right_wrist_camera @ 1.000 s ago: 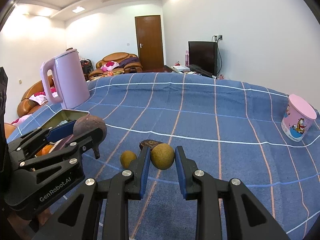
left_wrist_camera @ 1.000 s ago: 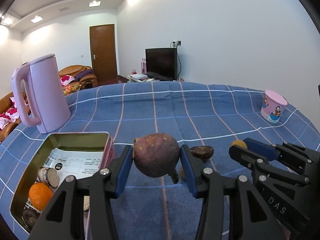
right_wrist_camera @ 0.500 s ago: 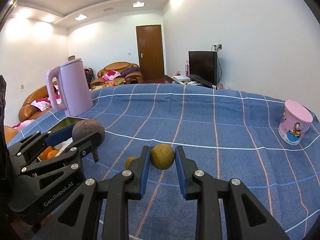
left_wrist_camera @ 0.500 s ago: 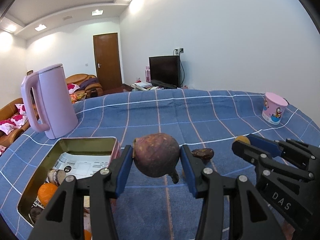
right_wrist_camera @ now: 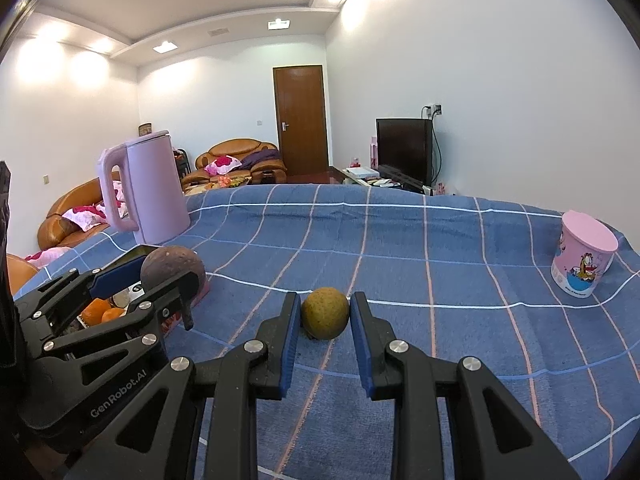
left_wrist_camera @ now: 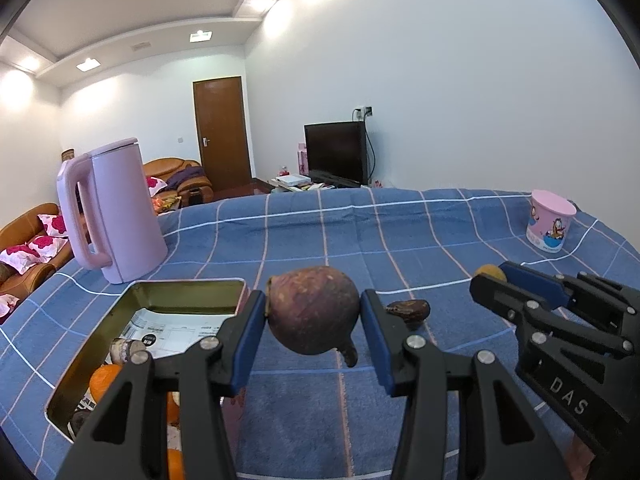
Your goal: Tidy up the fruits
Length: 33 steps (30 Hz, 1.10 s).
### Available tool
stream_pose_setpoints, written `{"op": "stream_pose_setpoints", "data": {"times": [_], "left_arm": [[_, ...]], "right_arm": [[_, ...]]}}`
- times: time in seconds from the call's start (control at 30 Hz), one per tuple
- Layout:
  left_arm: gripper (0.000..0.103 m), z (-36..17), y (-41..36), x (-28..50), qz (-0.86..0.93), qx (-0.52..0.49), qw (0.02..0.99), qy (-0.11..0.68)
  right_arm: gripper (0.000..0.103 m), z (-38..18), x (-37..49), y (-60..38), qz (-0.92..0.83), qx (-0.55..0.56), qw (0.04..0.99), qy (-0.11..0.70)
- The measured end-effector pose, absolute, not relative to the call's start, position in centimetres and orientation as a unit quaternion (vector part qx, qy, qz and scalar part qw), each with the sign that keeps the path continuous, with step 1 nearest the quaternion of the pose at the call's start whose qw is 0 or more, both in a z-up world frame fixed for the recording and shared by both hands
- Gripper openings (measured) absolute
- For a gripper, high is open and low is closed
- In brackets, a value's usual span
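We see the tin (left_wrist_camera: 188, 282) at lower left partly hidden behind the left gripper (left_wrist_camera: 314, 322), its contents indistinct.

The letters "DAS" stand in pale print on the black body of the right hand-held gripper (left_wrist_camera: 490, 276), seen to the right of the left one. "GenRobot.AI" runs along the black frame of the left hand-held gripper (right_wrist_camera: 170, 268), to the left of the right one. The printed sheet (left_wrist_camera: 176, 330) in the tin (left_wrist_camera: 188, 286), ahead-left of the left hand-held gripper, carries text too small to read.
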State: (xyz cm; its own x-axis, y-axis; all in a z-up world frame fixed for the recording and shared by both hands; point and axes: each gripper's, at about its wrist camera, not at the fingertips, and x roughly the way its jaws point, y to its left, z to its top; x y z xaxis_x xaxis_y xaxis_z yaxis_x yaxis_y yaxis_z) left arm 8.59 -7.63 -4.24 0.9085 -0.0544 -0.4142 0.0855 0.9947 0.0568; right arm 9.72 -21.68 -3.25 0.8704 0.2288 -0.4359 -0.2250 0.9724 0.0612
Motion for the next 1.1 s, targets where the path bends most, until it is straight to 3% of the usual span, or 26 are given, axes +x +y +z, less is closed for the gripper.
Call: {"op": "stream_pose_setpoints", "data": {"times": [1.1], "left_arm": [[0.05,-3.9,-5.1,6.4,-0.02,0.022,0.98,0.196]], "right_arm": [[0.027,-2.9,7.7,-19.3,0.137,-0.012,0.97,0.2]]}}
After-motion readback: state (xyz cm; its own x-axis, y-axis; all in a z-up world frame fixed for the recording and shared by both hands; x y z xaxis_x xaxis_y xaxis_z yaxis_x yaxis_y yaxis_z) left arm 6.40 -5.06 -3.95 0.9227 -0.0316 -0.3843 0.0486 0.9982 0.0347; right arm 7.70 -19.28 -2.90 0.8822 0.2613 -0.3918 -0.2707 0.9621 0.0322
